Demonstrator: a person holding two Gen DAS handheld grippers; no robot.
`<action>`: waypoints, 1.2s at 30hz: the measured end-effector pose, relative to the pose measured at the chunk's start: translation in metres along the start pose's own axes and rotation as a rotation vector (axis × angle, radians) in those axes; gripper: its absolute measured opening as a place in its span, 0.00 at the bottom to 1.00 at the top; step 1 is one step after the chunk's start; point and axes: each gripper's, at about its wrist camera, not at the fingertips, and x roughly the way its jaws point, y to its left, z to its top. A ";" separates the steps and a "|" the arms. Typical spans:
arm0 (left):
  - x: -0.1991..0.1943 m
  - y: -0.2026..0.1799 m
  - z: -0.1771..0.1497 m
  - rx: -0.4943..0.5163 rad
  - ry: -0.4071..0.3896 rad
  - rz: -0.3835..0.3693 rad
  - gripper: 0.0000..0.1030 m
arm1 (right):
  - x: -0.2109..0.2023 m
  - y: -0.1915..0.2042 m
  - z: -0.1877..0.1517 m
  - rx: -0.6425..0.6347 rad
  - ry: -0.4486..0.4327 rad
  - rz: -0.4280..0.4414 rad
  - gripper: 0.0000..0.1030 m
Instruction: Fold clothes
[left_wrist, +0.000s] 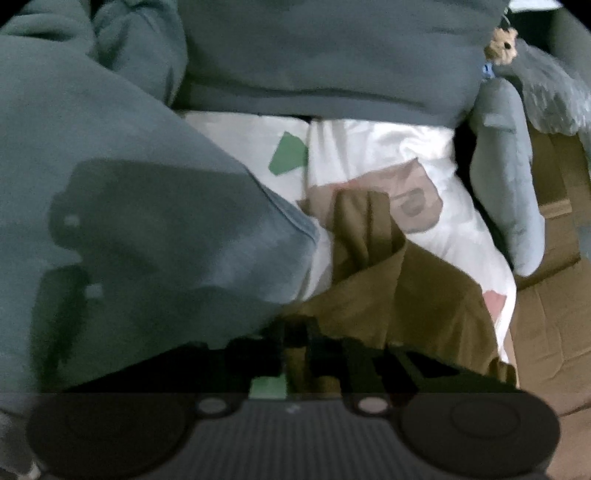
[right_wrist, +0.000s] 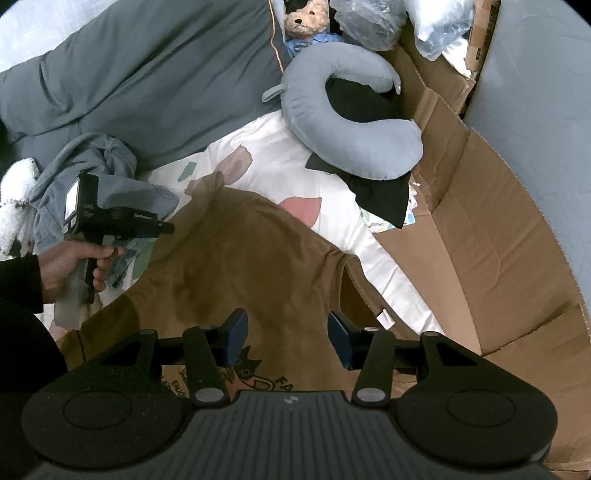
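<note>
A brown T-shirt with a cat print lies spread on a white patterned sheet. In the right wrist view, a hand holds my left gripper at the shirt's left edge. In the left wrist view, that gripper is shut, with a bunched fold of the brown T-shirt pinched between its dark fingers. My right gripper hovers open over the shirt's near part. Its blue pads stand well apart with only flat cloth below them.
A grey neck pillow lies on a black cloth at the far right. Flattened cardboard lines the right side. A blue-grey duvet, a teddy bear and a crumpled denim garment lie behind and to the left.
</note>
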 end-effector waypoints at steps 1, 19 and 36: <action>-0.005 0.000 0.002 0.005 -0.010 -0.009 0.06 | 0.000 0.000 0.000 -0.002 0.000 0.000 0.53; -0.077 0.007 0.008 0.139 -0.156 0.094 0.05 | 0.012 -0.004 0.000 0.025 0.027 0.011 0.53; -0.068 0.021 0.003 0.211 -0.117 0.209 0.14 | 0.016 0.003 0.005 0.014 0.038 0.017 0.53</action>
